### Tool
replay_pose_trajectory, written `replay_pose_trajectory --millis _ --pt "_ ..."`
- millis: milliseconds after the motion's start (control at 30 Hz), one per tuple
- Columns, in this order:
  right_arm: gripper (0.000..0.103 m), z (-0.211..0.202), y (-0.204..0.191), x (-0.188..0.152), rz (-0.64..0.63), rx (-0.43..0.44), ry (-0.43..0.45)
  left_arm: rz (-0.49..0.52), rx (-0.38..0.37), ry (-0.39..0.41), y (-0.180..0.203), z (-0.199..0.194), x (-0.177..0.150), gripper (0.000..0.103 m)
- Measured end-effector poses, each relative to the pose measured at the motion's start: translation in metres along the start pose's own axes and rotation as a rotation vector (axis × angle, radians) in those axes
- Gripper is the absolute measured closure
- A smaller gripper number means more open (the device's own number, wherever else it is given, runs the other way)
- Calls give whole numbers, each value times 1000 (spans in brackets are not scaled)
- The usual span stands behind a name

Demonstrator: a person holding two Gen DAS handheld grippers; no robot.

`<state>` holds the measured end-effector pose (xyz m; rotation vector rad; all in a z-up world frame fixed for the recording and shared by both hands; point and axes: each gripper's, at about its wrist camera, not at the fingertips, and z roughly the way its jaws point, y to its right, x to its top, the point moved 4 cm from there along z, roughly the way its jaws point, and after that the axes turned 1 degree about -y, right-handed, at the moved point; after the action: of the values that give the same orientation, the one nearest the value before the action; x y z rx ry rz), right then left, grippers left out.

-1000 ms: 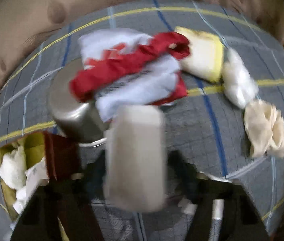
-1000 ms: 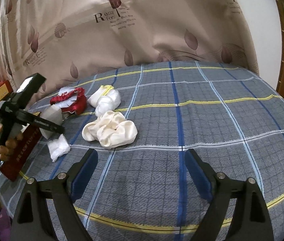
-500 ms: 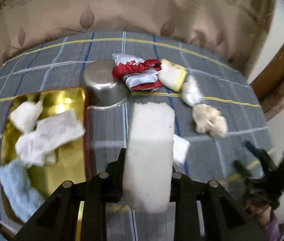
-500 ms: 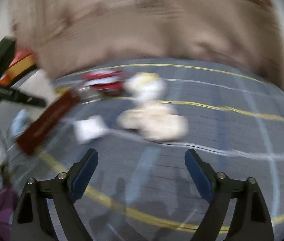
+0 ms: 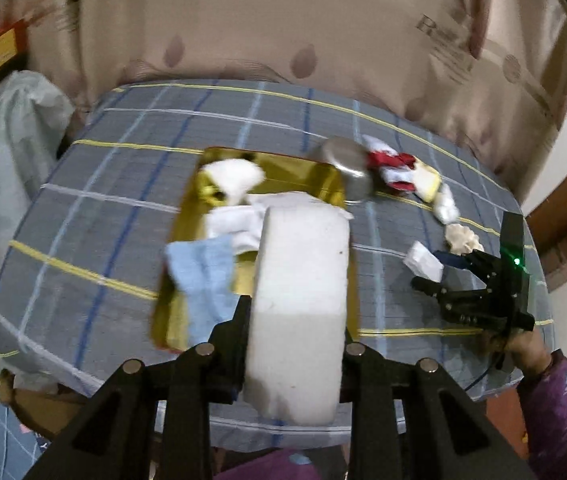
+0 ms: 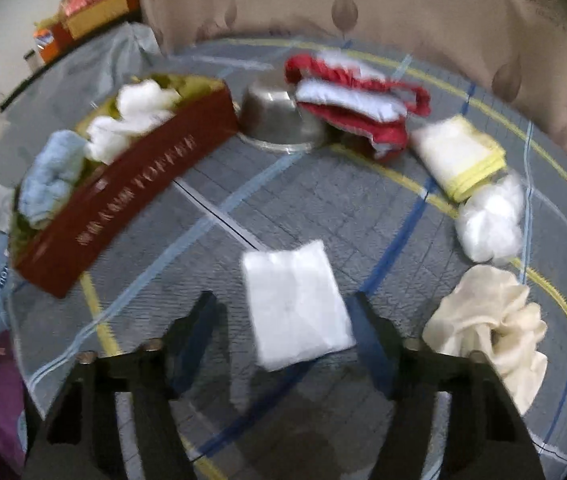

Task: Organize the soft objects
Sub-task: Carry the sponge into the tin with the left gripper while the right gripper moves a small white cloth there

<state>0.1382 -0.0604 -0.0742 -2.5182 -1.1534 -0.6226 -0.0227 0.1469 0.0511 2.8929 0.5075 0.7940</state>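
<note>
The plaid bedcover [image 6: 323, 200] served as the work surface, with the red box [image 6: 131, 184] set at one side to collect soft things; a blue towel [image 5: 203, 276] and white cloths already lay in it. The left tongs [image 5: 295, 344] were clamped on a thick white sponge block [image 5: 299, 280], held above the box, probably to drop it in. The right tongs [image 6: 283, 320] were closing around a flat folded white cloth [image 6: 295, 304] lying on the bedcover, not yet pinched.

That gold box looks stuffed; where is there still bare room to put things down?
The box is crowded: blue towel and white cloths. Bare bedspread lies left of it, and between box and folded white tissue. The far right row is cluttered.
</note>
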Motion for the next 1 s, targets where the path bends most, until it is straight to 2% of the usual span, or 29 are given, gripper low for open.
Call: replay_pose_trajectory --millis 67,133,233,300,367,433,500,567,800,1000 --pt "57 -2 2 2 6 -6 -9 2 3 -7 -8 1 0 75" --pt "79 -4 3 4 13 -11 -24 8 -19 -18 -8 5 3 75" --pt "84 -5 1 5 9 -34 -26 55 -26 -24 2 18 6 73" --pt "86 -7 -2 4 24 -24 -14 78 -27 -32 9 28 8 73" --pt "86 -10 -4 3 48 -14 2 124 -48 -39 19 40 10 69" --pt "86 -15 -4 2 70 -2 20 147 -19 -41 24 49 13 60" --pt "86 -21 -6 2 90 12 32 179 -23 -26 29 55 15 54" --pt "86 -27 -10 4 93 13 49 190 27 -18 28 62 16 53" --pt "86 -50 -36 28 105 80 134 106 -12 -12 4 55 15 53" --pt "86 -68 -65 56 101 133 215 43 -10 7 -11 39 -3 53"
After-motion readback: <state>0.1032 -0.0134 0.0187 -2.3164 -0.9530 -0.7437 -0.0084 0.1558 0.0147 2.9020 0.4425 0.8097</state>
